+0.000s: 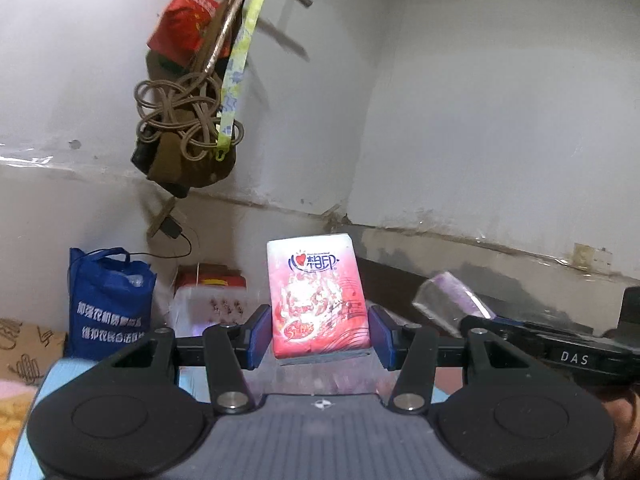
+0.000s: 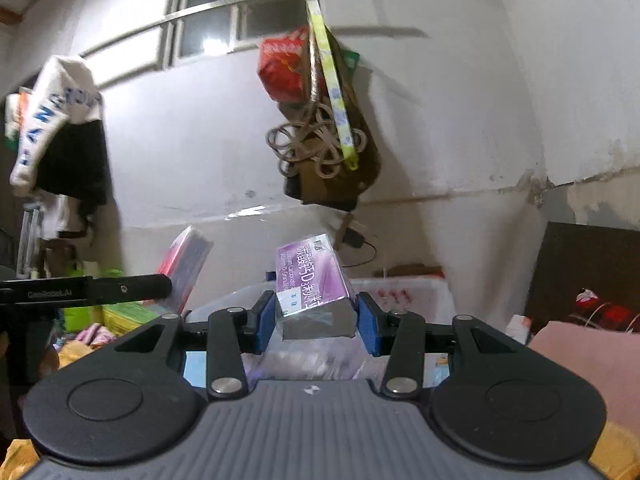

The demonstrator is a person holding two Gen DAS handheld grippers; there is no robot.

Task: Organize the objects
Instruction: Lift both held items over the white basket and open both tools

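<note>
Whitewashed wall [image 1: 480,120] ahead: your left gripper [image 1: 318,334] clamps the tissue pack [image 1: 318,300], your right gripper [image 2: 316,322] the purple box [image 2: 314,280]; mid-carry, next find each a resting spot.

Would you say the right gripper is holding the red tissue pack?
No, the right gripper holds a purple medicine box between its blue pads.

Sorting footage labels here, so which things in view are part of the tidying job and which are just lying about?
Job: red tissue pack in the left gripper; purple medicine box in the right gripper.

Lying about: blue bag; hanging bundle of cords; window.
</note>
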